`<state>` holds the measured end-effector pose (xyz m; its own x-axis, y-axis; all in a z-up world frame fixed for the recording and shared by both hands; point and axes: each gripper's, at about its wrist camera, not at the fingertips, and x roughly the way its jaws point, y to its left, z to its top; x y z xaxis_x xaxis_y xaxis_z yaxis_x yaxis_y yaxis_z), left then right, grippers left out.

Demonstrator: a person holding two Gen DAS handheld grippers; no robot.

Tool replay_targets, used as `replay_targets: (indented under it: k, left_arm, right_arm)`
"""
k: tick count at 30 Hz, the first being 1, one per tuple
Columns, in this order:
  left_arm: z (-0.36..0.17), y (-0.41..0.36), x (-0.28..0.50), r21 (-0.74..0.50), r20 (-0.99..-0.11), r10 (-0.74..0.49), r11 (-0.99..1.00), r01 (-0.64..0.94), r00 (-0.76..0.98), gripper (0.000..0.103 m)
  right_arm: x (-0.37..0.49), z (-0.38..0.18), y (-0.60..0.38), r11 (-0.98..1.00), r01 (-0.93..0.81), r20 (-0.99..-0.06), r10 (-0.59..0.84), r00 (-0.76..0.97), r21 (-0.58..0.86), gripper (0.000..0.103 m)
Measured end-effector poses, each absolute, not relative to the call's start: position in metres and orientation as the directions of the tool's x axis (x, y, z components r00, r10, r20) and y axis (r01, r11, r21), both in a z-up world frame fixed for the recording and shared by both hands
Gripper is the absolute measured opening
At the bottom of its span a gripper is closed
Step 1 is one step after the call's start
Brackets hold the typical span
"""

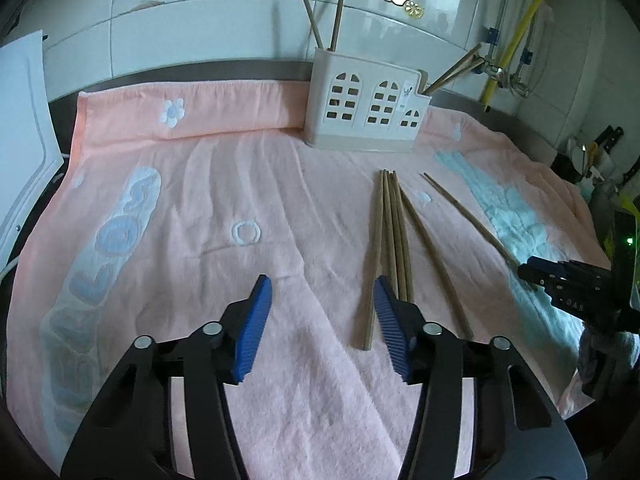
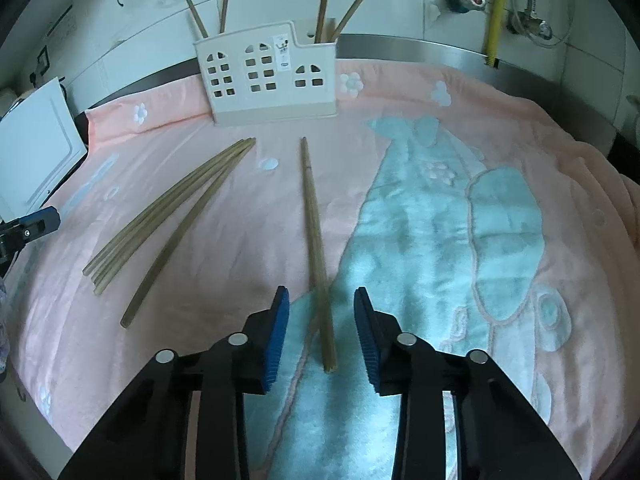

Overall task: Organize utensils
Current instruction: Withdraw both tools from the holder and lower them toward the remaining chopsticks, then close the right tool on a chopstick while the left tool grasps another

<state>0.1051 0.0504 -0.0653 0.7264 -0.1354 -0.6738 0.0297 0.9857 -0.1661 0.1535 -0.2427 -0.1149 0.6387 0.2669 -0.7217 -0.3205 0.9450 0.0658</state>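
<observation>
A white house-shaped utensil holder point(image 1: 366, 106) point(image 2: 266, 76) stands at the back of a pink towel point(image 1: 240, 184) point(image 2: 400, 92), with several chopsticks standing in it. A bundle of wooden chopsticks point(image 1: 390, 236) point(image 2: 172, 204) lies on the towel. A single chopstick point(image 2: 316, 248) point(image 1: 468, 216) lies apart to the right. My left gripper point(image 1: 322, 292) is open and empty, its right finger beside the bundle's near ends. My right gripper point(image 2: 322, 304) is open, low over the towel, with the single chopstick's near end between its fingers.
A white board point(image 1: 24, 128) point(image 2: 36, 148) leans at the left edge. A tiled wall, a steel counter rim point(image 2: 460, 54) and yellow pipe point(image 2: 496, 8) lie behind. Dark kitchen items point(image 1: 600, 152) stand far right.
</observation>
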Motion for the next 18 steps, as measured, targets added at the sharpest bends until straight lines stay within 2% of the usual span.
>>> replay_targets:
  k: [3,11,18]
  left_arm:
    - [-0.067,0.049,0.105,-0.171,-0.678,-0.147,0.984,0.041,0.721,0.040]
    - [-0.074,0.038,0.110,-0.166,-0.692,-0.178,0.982,0.086,0.700,0.034]
    - [-0.083,0.021,0.120,-0.156,-0.713,-0.207,0.978,0.136,0.670,0.028]
  right_arm:
    - [0.157,-0.116,-0.238,0.941,-0.333,-0.727,0.270,0.631,0.060,0.026]
    - [0.166,-0.122,-0.235,0.944,-0.327,-0.743,0.246,0.623,0.038,0.019]
    - [0.168,-0.123,-0.237,0.947,-0.321,-0.744,0.232,0.627,0.024,0.010]
